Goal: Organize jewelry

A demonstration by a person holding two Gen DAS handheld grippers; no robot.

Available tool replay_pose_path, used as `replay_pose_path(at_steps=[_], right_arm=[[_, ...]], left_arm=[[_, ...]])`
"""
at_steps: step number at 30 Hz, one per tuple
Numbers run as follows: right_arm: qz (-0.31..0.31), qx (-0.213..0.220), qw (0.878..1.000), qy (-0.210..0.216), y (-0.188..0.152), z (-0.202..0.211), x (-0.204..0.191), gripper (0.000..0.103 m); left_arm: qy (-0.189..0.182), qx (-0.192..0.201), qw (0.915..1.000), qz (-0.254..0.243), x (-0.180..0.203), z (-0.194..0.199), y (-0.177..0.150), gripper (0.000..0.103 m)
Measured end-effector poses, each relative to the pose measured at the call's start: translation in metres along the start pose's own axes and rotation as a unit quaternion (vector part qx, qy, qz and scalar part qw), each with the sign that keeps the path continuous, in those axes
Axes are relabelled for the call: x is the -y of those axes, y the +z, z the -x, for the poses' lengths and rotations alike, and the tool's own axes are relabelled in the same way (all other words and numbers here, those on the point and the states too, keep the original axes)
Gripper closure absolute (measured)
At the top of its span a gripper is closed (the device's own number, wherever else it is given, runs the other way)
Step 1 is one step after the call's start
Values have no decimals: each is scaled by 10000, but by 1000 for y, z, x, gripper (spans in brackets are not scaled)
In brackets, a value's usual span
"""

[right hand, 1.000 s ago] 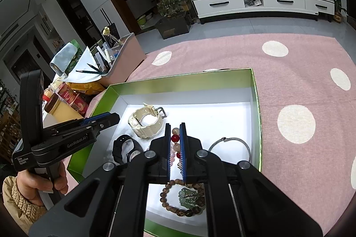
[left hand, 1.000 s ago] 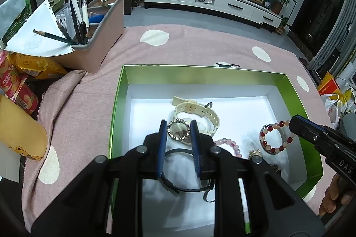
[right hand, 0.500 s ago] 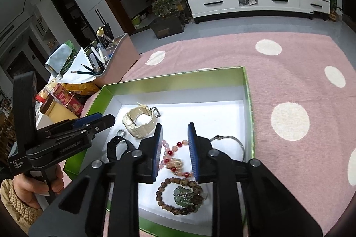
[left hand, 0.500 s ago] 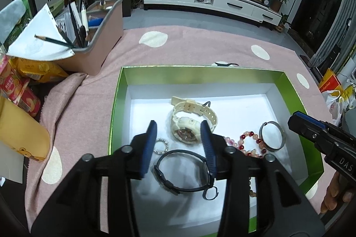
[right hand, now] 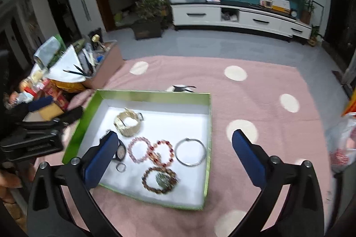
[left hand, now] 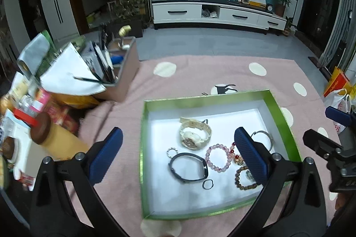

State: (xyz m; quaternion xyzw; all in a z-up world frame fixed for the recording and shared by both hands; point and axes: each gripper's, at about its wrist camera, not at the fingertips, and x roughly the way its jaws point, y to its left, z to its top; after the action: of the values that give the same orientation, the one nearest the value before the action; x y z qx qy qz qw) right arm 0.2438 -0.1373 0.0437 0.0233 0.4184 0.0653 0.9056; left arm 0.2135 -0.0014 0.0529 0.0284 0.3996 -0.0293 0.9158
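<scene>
Jewelry lies loose in the box (left hand: 276, 108), ahead of and below both my tools; left tool (left hand: 178, 154) and right tool (right hand: 173, 154) gape wide, empty. Risk, I judge: the bracelets (right hand: 151, 149) touch, so a pinch could snag two, or shove the light box.

Both rigs are looking pretty much identical here. The left gripper (left hand: 178, 155) is showing matte black curved arms filling the bottom of the frame, each tipped with a ribbed navy-blue pad (left hand: 106, 156), with little silver screws sitting at the joints. The right gripper (right hand: 174, 159) is sporting the same black frame, blue pads (right hand: 249, 158) and silver screws. At the lower left edge of the right wrist view, a bit of bare skin on the person's hand (right hand: 7, 182) is peeking out.
</scene>
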Motion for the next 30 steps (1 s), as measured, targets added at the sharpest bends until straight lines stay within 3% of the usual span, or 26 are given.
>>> replay_pose_path(at_steps=[2,4,9,11,30], right_arm=[[-42,-309,9993,-217,6,7,-2,1],[-19,-424,9990,-97,10,13,-2,1],[210,-198,9994,-177,18,41,-10,1],[215,-146,9995,-177,18,45,-11,1],[318,-193,9989,-276,14,39,-19,1]], left_arm=[[103,26,9999,30,-2,14,6,2],[75,62,9999,126,-4,31,13,2],[304,-18,9995,113,-2,55,22,2],[210,10,9997,113,0,63,22,2],[252,-29,9996,152,3,59,19,2]])
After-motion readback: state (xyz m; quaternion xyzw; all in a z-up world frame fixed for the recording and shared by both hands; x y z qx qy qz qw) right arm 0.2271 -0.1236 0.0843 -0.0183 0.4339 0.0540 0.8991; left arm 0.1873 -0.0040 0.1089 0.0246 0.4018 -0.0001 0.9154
